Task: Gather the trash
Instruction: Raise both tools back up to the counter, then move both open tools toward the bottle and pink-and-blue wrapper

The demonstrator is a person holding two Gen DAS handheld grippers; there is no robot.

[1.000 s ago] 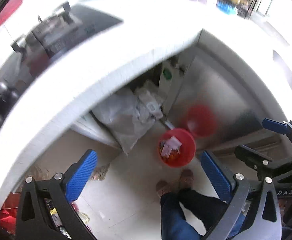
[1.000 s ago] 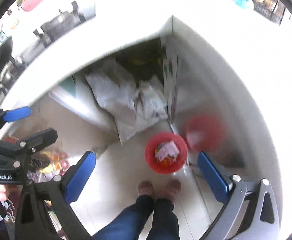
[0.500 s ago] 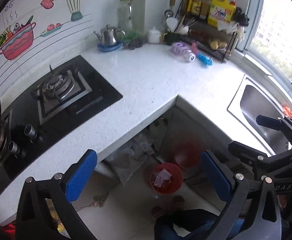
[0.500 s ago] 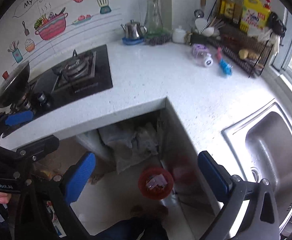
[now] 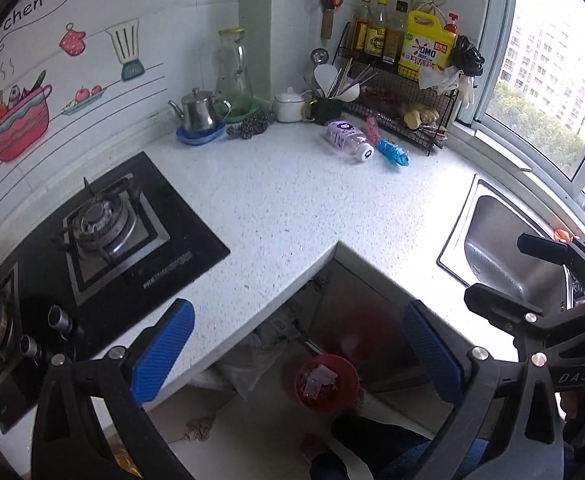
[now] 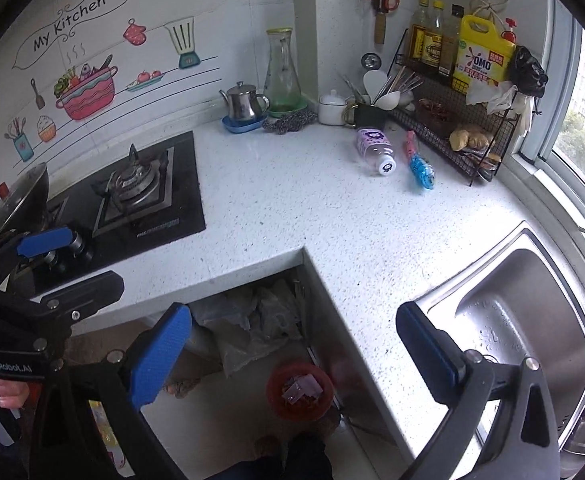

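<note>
A red bin (image 5: 326, 383) holding scraps of paper and wrappers is seen on the floor below the counter corner, low between the blue pads of the left gripper (image 5: 298, 348) and nearer the right pad; in the right wrist view the same bin (image 6: 299, 391) sits between the pads of the right gripper (image 6: 292, 354), slightly below them. Further trash is found far ahead of both grippers on the white counter (image 5: 292, 208): a plastic bottle (image 5: 347, 139) with a purple label lies on its side, and just beside it, toward the wire rack, a blue wrapper (image 5: 392, 152) and a pink wrapper (image 5: 371, 128) are laid. Both grippers are held spread wide, with nothing between the pads, and are kept well above the counter. Grey plastic bags (image 6: 252, 324) are seen stuffed in the open space under the counter, just behind the bin. To the left of the left gripper a black gas stove (image 5: 104, 232) is set into the counter, and a steel teapot (image 5: 197, 111) on a blue dish and a glass jug (image 5: 233, 74) stand by the back wall. To the right of the right gripper a steel sink (image 6: 520, 320) is sunk into the counter below the window. A wire rack (image 6: 452, 120) with bottles and a yellow detergent jug (image 6: 482, 56) stands in the far corner. A hand (image 6: 0, 396) is seen on the left gripper's handle in the right wrist view, and dark trouser legs (image 5: 376, 440) appear at the bottom, beside the bin.
</note>
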